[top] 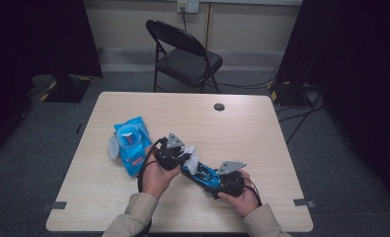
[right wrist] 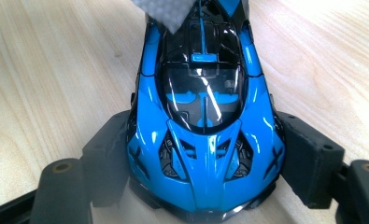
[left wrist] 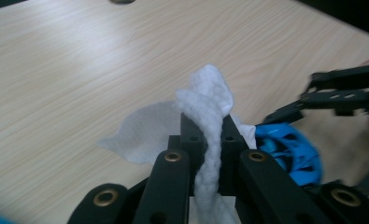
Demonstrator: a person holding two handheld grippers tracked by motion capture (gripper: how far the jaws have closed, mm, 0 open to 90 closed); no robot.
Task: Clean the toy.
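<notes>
We grip toy car (right wrist: 205,126) in right gripper (right wrist: 205,158), left gripper (left wrist: 209,135) pinching wet wipe (left wrist: 205,107) at car; wiping underway, wipe pack (top: 131,143) open aside

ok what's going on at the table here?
A person is wiping a blue toy car. The right tongs are clamped on its sides and hold it on the table. The left tongs are shut on a white wipe at the car's far end. An opened blue wipe pack lies to the left.
</notes>
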